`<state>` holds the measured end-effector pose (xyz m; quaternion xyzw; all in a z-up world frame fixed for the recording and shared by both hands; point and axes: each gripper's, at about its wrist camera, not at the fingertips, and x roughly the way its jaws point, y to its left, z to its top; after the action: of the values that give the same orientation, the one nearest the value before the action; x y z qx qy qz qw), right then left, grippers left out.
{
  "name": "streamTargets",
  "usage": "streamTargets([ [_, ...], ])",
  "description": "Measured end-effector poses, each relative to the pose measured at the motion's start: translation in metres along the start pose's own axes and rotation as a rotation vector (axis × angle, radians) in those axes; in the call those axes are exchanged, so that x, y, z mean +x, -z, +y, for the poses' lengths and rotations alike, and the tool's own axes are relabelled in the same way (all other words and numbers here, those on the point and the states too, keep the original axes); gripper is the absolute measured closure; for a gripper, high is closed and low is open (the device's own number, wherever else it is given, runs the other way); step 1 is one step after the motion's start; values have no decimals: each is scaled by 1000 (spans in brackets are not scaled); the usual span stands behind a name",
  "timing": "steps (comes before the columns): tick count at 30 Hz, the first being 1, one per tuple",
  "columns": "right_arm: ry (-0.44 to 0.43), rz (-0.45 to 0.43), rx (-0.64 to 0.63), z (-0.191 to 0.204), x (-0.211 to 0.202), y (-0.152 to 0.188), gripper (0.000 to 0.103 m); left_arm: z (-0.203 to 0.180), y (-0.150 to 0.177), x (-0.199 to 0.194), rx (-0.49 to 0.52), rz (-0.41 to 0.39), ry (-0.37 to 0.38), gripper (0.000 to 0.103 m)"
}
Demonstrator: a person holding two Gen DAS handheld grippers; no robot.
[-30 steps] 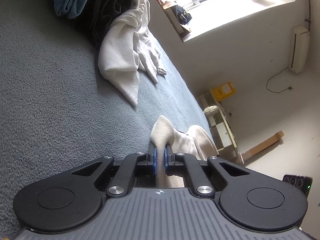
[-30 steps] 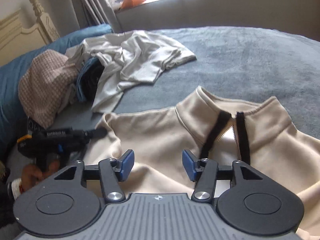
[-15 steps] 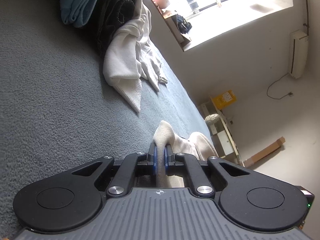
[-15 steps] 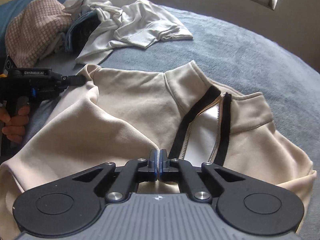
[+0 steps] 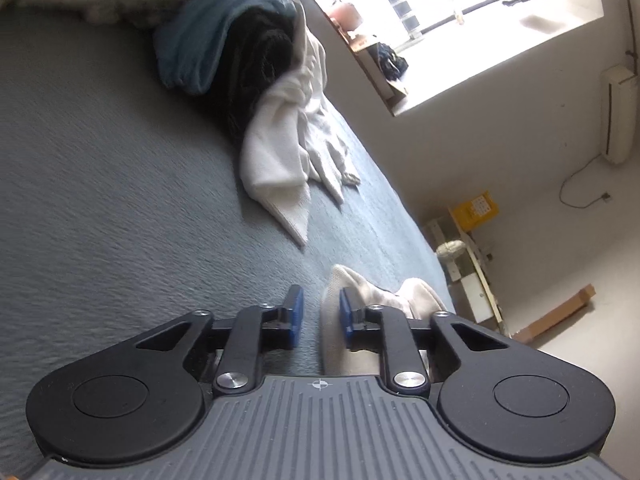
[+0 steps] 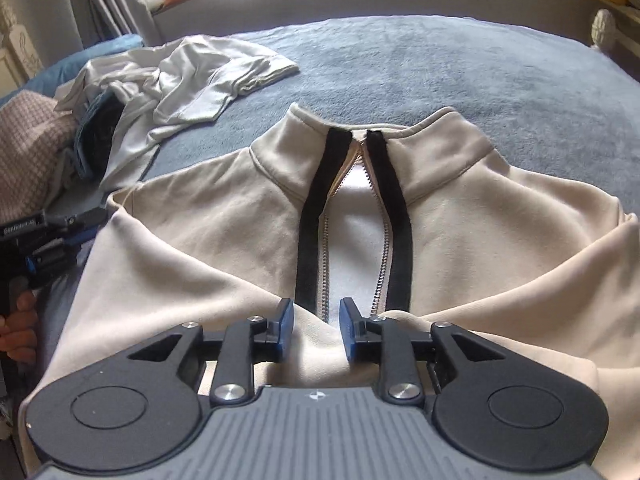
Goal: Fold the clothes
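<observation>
A beige zip-neck sweatshirt (image 6: 224,216) with black zip trim lies spread on the grey-blue bedcover (image 6: 460,68), both sleeves folded in over its chest. My right gripper (image 6: 316,320) hovers just above the lower end of the zip; its jaws are opening and grip nothing. In the left wrist view a fold of the beige sweatshirt (image 5: 352,284) stands between the jaws of my left gripper (image 5: 320,312). Those jaws are opening, with a gap at the left pad. The left gripper (image 6: 52,236) also shows at the sweatshirt's left edge, held by a hand (image 6: 20,320).
A crumpled white garment (image 6: 188,80), a dark blue one and a pink checked cloth (image 6: 28,148) lie at the back left of the bed. In the left wrist view a white garment (image 5: 280,160) and blue and black clothes (image 5: 224,52) are piled ahead. Beyond the bed's edge are a wall and window.
My left gripper, shut on the beige fold before, has parted its jaws. The right gripper closed over the chest, then opened again and now sits centred over the zip.
</observation>
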<state>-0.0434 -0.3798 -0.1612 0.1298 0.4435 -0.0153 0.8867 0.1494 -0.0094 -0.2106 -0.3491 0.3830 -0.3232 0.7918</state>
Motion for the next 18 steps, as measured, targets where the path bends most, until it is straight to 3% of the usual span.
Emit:
streamTargets([
  [1,-9,-26,32,-5,-9,0,64,-2,-2,-9,16,-4,-12,78],
  [4,-36,-97,147,-28,-41,6,59,-19,1,-35,101,27,-13,76],
  [9,46,-178,395,-92,-102,31,57,-67,37,-75,386,164,14,68],
  [12,113,-179,561,-135,-125,58,57,-87,66,-91,531,237,18,68],
  [14,114,-174,643,-154,-132,73,56,-94,84,-98,614,258,2,68],
  [18,114,-146,701,-170,-127,87,56,-99,105,-97,693,281,-45,68],
])
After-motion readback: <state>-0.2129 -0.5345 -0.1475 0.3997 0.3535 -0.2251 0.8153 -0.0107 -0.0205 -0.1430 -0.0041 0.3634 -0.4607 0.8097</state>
